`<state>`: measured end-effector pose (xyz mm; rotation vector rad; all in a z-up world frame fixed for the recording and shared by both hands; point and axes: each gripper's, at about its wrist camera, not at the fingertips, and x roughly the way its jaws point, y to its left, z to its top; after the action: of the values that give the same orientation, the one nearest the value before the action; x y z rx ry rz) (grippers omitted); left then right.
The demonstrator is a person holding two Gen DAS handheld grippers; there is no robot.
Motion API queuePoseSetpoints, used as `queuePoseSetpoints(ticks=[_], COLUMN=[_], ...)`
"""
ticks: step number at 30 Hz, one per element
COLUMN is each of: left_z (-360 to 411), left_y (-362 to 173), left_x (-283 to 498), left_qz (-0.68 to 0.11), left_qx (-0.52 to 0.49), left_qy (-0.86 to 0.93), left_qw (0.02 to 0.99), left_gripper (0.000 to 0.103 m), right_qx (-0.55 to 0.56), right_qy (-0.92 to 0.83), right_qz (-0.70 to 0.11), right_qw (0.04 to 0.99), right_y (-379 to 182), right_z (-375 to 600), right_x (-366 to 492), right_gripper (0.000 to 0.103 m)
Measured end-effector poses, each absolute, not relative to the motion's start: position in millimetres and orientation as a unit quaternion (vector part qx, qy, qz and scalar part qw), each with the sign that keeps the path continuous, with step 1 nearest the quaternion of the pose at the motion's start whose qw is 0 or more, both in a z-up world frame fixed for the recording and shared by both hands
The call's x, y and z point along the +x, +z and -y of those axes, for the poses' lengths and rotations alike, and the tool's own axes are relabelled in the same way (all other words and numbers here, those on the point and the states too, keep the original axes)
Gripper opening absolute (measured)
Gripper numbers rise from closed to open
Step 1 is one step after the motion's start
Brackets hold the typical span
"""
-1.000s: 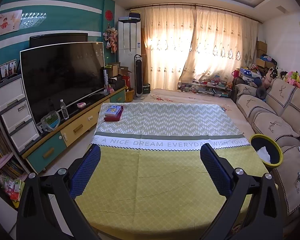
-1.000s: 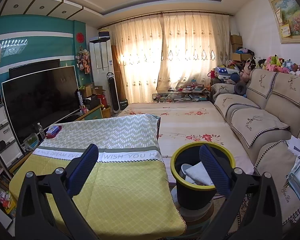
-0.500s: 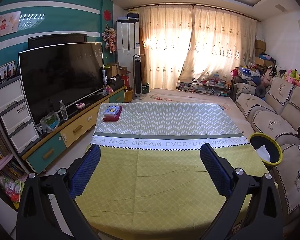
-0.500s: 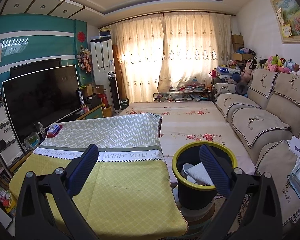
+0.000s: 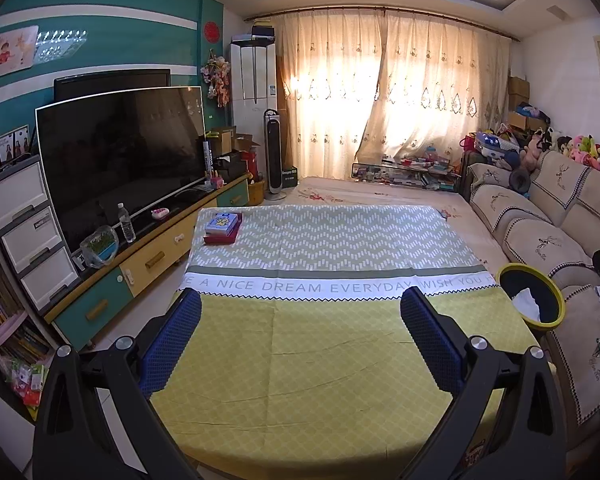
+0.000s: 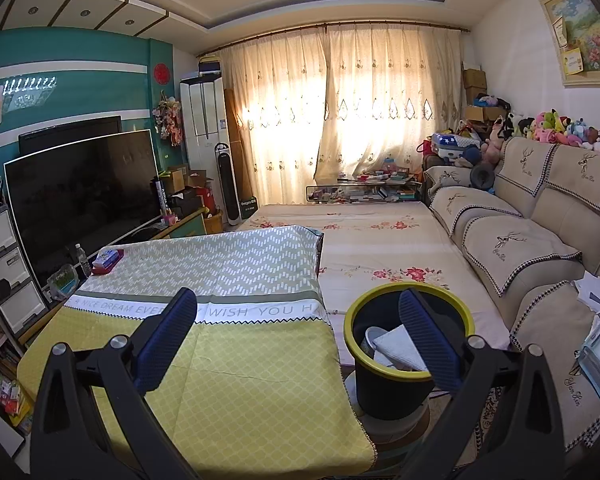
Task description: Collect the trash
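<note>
We saw the left gripper [image 5: 300,304] held above the near, yellow half of the table [image 5: 300,380], its blue-padded fingers [image 5: 172,340] spread wide apart with nothing between them. The right gripper [image 6: 298,312] was the same, fingers [image 6: 166,340] wide apart and empty, over the table's right edge, with its right finger in front of the trash bin [image 6: 388,392]. The bin, black with a yellow rim, stood on the floor just beside the table's right side, between the table and the sofa [image 6: 520,248]; in the left view it showed at the far right [image 5: 556,308]. White crumpled paper trash [image 6: 396,346] lay inside the bin. On the table we could only make out a small stack of boxes [image 5: 222,226] at the far left corner, red one under a blue one. A water bottle [image 5: 127,222] stood upright on the TV cabinet [image 5: 148,260], in front of the TV [image 5: 120,152]. Some white paper [image 6: 596,290] lay on the sofa seat near the bin.
</note>
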<state>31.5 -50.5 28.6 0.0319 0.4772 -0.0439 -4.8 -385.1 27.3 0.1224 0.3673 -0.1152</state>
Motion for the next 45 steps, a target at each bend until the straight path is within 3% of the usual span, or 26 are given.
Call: queuePoseSetpoints(ticks=[45], left_z=[53.4], left_y=[19.0], left_x=[39.4], left_qz=[-0.243], left_qx=[0.019], left_qy=[-0.027], left_qw=[0.969], left_gripper=[0.098], right_qx=[0.061], right_qy=[-0.052], right_qz=[-0.19], right_qw=[0.979], right_y=[12.4], right_z=[378.0], right_x=[1.7], right_gripper=[0.096])
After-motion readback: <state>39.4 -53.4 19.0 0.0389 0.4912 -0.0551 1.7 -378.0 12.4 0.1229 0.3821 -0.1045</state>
